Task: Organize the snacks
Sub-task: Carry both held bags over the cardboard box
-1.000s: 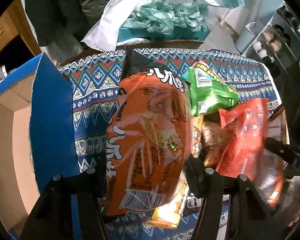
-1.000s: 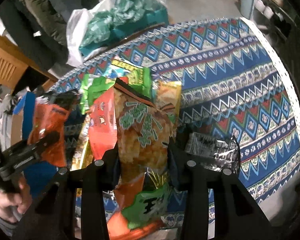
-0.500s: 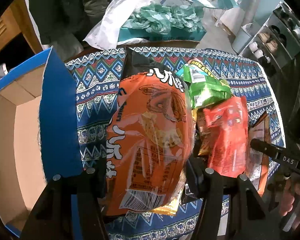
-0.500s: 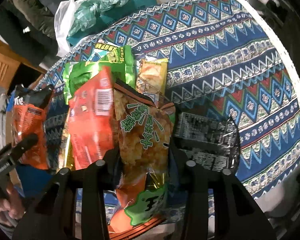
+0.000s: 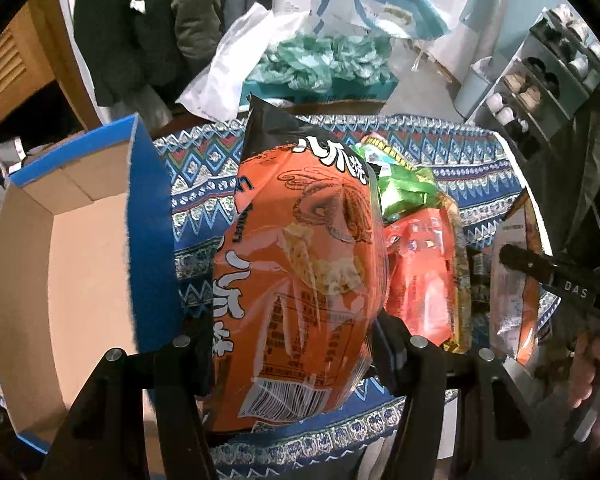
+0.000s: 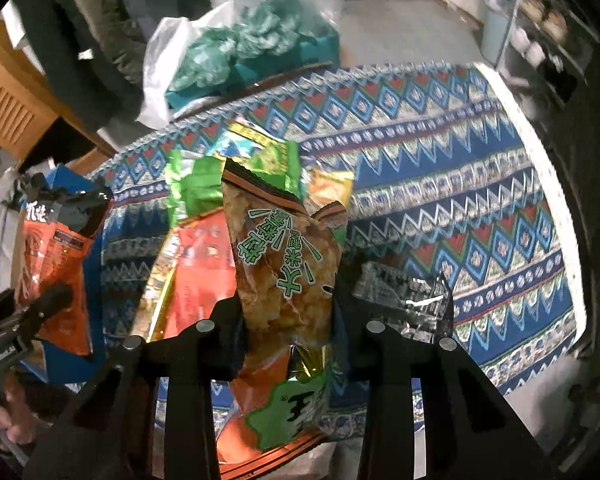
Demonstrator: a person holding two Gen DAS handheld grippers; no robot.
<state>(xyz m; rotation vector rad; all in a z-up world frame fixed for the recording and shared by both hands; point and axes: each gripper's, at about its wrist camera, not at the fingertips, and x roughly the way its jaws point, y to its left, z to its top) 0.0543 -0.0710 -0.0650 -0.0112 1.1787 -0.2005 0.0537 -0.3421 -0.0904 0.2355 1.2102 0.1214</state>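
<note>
Left tool pinches a big orange crinkly snack bag, held above the bench's left edge beside the open blue cardboard box. Right tool pinches a brown-and-green crinkly snack bag over the pile.

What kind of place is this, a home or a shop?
Most likely a lived-in home. A patterned tablecloth covers the table, coats hang behind it, and a shoe rack stands by the wall. Each gripper holds a snack bag above the table.
</note>
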